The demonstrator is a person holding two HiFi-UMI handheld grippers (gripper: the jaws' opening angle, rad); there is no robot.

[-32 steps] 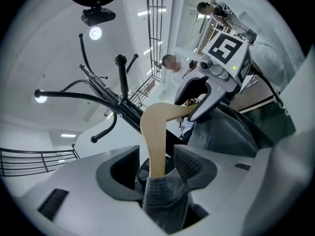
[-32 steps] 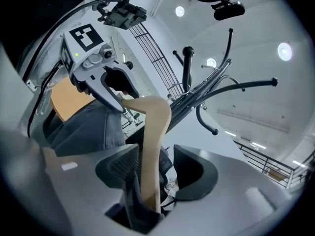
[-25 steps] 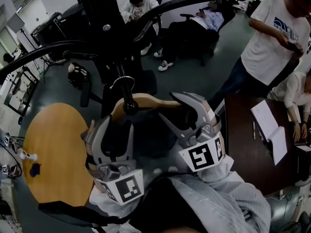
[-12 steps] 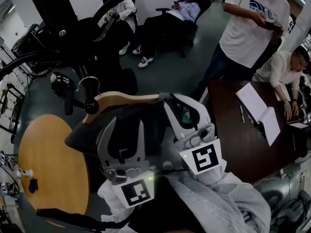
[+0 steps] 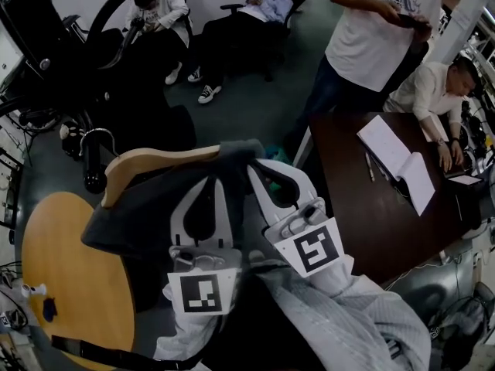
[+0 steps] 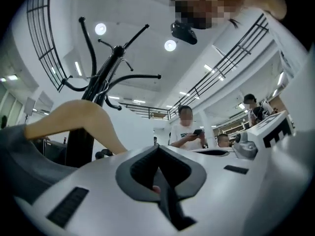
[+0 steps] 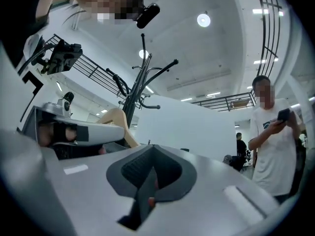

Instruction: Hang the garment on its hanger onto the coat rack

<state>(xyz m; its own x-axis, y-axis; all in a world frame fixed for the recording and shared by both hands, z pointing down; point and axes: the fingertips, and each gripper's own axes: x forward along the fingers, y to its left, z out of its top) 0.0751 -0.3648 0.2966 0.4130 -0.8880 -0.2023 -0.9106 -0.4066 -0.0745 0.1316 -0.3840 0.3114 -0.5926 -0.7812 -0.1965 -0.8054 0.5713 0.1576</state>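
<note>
A wooden hanger (image 5: pixel 155 161) carries a dark grey garment (image 5: pixel 139 215) at the middle left of the head view. Its metal hook (image 5: pixel 99 134) curls beside a black arm of the coat rack (image 5: pixel 91 165); whether it rests on that arm I cannot tell. My left gripper (image 5: pixel 210 178) and right gripper (image 5: pixel 259 165) lie side by side over the garment, both shut. Nothing shows between the left gripper (image 6: pixel 158 149) jaws or the right gripper (image 7: pixel 153 149) jaws. The coat rack (image 6: pixel 106 73) stands behind the hanger (image 6: pixel 74 117), and it shows again as the coat rack (image 7: pixel 138 87).
A round wooden table (image 5: pixel 54 269) lies at the lower left. A dark desk (image 5: pixel 363 207) with an open notebook (image 5: pixel 394 161) is on the right. A person in a white T-shirt (image 5: pixel 371 29) stands nearby; others sit at the back and at the desk.
Both grippers have gone from wide open to shut. The hanger and garment have shifted left and down in the head view as the view swung.
</note>
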